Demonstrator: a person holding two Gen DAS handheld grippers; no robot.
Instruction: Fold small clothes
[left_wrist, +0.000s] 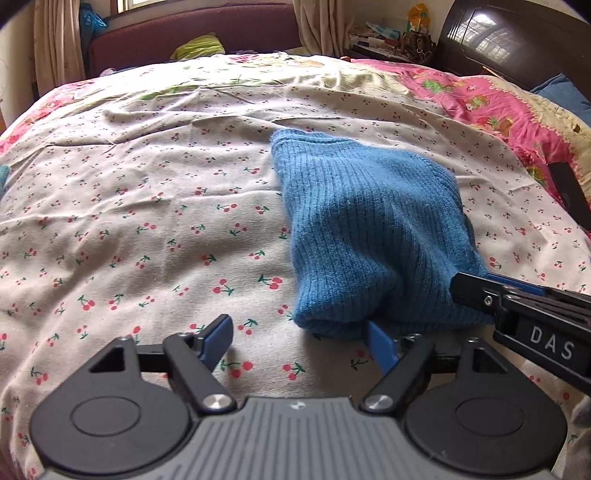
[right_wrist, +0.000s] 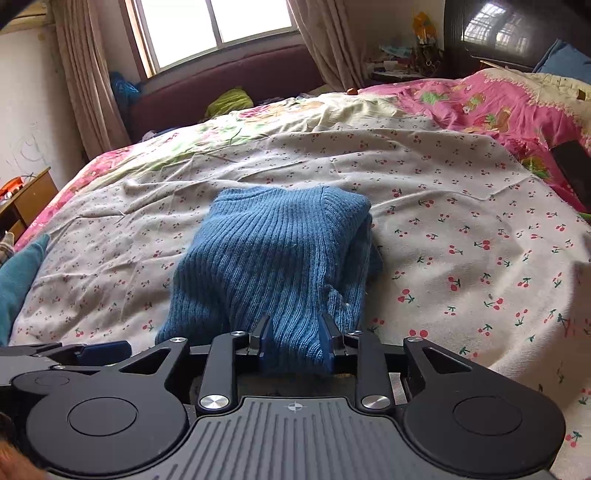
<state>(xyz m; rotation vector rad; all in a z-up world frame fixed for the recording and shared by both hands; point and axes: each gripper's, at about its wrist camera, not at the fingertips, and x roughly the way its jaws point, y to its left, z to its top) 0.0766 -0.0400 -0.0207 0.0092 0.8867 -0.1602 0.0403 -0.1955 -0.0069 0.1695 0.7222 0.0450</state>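
Left tongs (left_wrist: 301, 338) wide, empty, right pad at near hem of folded blue rib-knit sweater (left_wrist: 369, 236). Right tongs (right_wrist: 295, 341) narrow, near hem between pads; whether still pinched, cannot tell. Sweater near bed's front edge, middle. Likely soft, light, stretchy, slumps; best pinch doubled hem or corners. Cherry-print sheet (left_wrist: 147, 221) rumpled; pink quilt (left_wrist: 498, 107) right; window (right_wrist: 218, 26) beyond.

Ribbed blue knit sweater (left_wrist: 369, 229)

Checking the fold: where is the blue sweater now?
The blue sweater lies folded mid-bed on the cherry-print sheet, its near edge between the right claw fingers.
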